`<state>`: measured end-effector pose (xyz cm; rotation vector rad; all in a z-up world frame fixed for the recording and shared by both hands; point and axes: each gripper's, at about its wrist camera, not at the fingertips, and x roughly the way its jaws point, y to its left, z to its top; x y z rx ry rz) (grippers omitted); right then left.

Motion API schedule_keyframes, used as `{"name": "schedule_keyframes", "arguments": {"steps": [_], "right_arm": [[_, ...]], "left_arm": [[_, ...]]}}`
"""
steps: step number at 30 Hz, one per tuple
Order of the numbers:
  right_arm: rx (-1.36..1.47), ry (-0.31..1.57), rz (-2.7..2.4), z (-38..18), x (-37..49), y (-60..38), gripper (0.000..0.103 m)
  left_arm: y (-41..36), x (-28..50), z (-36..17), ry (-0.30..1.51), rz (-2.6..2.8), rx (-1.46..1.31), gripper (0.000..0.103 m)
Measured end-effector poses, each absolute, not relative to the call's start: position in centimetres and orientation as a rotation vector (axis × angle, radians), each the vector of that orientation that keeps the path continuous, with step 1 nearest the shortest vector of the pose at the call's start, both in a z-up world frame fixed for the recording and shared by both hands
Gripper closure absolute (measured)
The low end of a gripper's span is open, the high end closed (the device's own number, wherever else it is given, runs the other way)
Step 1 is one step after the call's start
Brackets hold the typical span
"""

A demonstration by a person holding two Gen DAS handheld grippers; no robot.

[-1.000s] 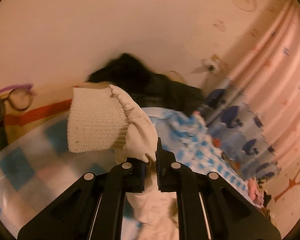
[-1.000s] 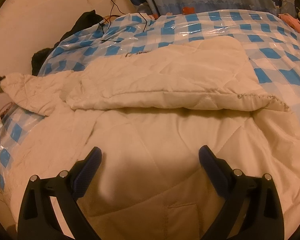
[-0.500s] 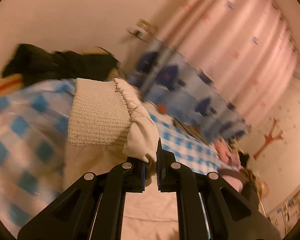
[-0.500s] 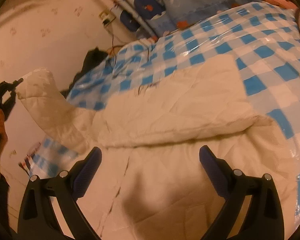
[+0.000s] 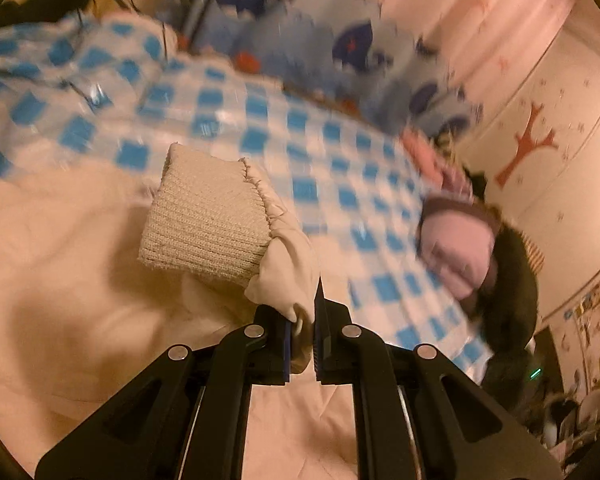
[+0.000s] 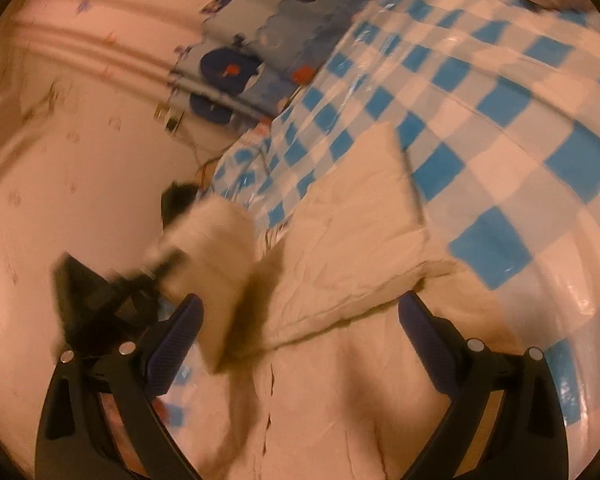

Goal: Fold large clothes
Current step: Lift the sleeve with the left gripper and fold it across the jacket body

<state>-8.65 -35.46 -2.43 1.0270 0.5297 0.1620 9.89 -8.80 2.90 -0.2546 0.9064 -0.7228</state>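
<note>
One second ago the sleeve (image 5: 288,276) hung by the wall; now the left tool (image 5: 302,332), clamped on it, swings it over the jacket (image 6: 340,248) on the bed (image 6: 520,128). Right tool (image 6: 300,328) gapes, empty.

Matt cream quilted cloth on the jacket (image 6: 352,240); coarse ribbed knit at its cuff (image 5: 208,224). Glossy, crinkled clear plastic over the checked bed cover (image 6: 500,92). Matt black plastic left gripper (image 5: 302,320).
</note>
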Motion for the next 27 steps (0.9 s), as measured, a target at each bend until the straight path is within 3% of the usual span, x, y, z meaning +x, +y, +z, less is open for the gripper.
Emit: {"name": "schedule_keyframes", "arguments": {"steps": [8,13,16,24,27], "right_arm": [[1.153,0.523,0.172,-3.6,-8.8,-37.5,0.009],[1.211,0.522,0.172,-4.4,-8.7,-37.9,0.009],[1.242,0.514,0.167,-4.7,-9.0,-38.3,0.009],[1.301,0.494,0.152,-5.3,-9.5,-39.2,0.009],[1.3,0.482,0.137,-5.3,-9.7,-39.8,0.009]], "left_arm": [[-12.8,10.0,-2.9,0.998,-0.734,-0.163,0.094],[-16.5,9.0,-4.1,1.021,-0.733,0.02,0.055],[-19.1,7.9,-4.0,0.998,-0.711,0.168,0.042],[-22.0,7.6,-4.5,1.034,-0.781,0.193,0.023],[-21.2,7.5,-4.3,1.039,-0.796,0.151,0.022]]}}
